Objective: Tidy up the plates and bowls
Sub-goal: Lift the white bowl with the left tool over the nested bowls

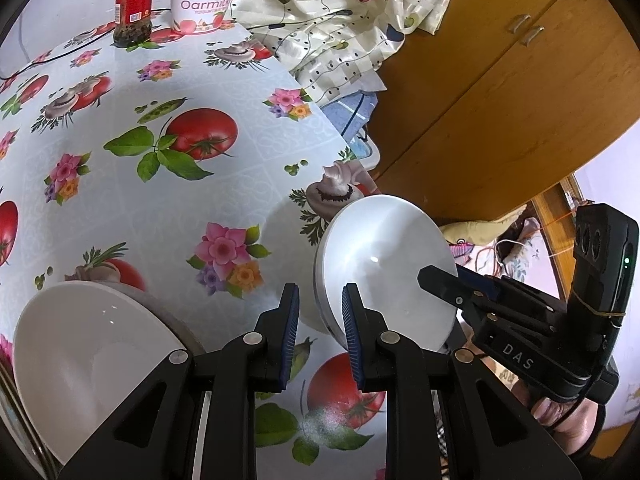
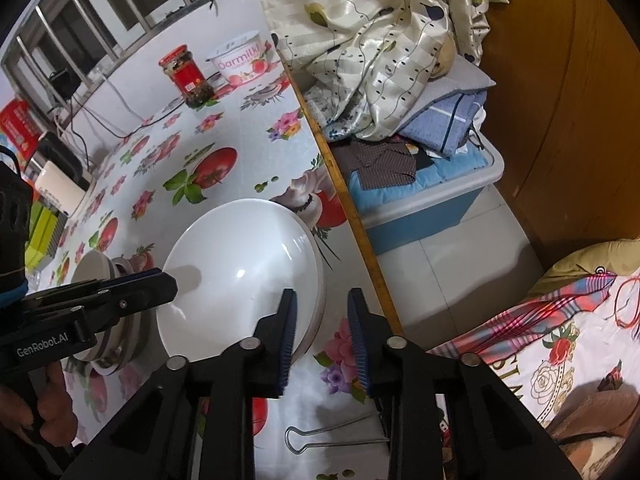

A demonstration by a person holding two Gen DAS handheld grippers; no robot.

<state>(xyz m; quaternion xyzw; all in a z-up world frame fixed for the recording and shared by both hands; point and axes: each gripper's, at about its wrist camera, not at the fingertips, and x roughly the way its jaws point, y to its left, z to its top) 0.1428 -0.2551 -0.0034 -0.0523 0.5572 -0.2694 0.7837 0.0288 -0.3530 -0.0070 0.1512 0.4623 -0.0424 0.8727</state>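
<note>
A white plate (image 1: 384, 268) lies near the table's right edge; it also shows in the right wrist view (image 2: 240, 276). A second white plate (image 1: 92, 360) sits at the lower left on top of a stack. My left gripper (image 1: 320, 320) is open and empty, just left of the right-hand plate. My right gripper (image 2: 322, 328) is open and empty at that plate's near right rim. The right gripper also shows in the left wrist view (image 1: 444, 280), with a finger over the plate. The left gripper shows in the right wrist view (image 2: 160, 284), over the plate's left side. A small white bowl (image 2: 94, 268) lies behind it.
A red-lidded jar (image 1: 134, 4) and a yogurt tub (image 1: 202, 6) stand at the far end of the flowered tablecloth (image 1: 160, 200). A curtain (image 1: 340, 12) and a wooden cabinet (image 1: 500, 92) are to the right. A blue storage bin (image 2: 424, 208) with clothes stands beside the table. A wire clip (image 2: 332, 436) lies near the front.
</note>
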